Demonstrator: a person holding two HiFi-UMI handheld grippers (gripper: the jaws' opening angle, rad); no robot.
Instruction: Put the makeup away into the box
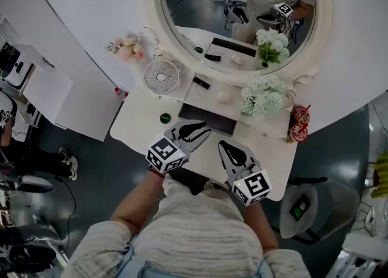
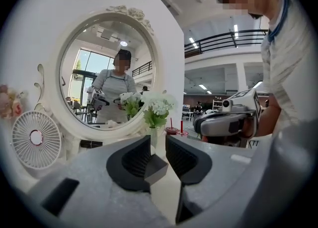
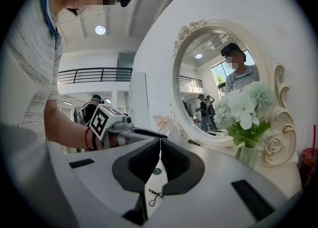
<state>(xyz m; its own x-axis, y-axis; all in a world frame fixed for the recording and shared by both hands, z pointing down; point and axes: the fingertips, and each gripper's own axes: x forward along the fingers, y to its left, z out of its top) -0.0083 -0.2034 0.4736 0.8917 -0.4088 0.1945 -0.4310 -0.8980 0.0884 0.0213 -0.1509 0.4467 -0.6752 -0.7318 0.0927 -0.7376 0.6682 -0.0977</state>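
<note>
Since neither claw had anything in it, this looked to me like the tidy-up had barely got going. Nearest the camera, at lower centre of the head view, the left gripper (image 1: 201,129) hung low over the white table (image 1: 136,122) with its jaws partly apart and nothing pinched between them. Its own view showed a dark corner low in the gap, which I took for the box edge rather than something held, but I couldn't swear to it. Just right of it, the right gripper (image 1: 225,147) had its jaws pressed together down to a thin slit, empty, probably just waiting while the other one reached. Right beyond both tips, in the middle of the frame, lay the dark box (image 1: 209,120), flat, open and apparently with nothing in it, put close to the table's front edge so stuff could be dropped in easily, I reckon. The makeup was all outside it. A small green pot (image 1: 165,117) sat on the table just left of the box. Further up, a black tube (image 1: 201,83) and a little white piece (image 1: 224,96) lay on the raised shelf (image 1: 209,92) under the mirror (image 1: 194,22). The half-open left claw seemed set for the green pot, being the closest. At the back, the fan (image 1: 161,77) stood upper left of the box and the white flowers (image 1: 262,94) upper right, with a red cup (image 1: 299,124) at the right edge, all clutter to steer around.
</note>
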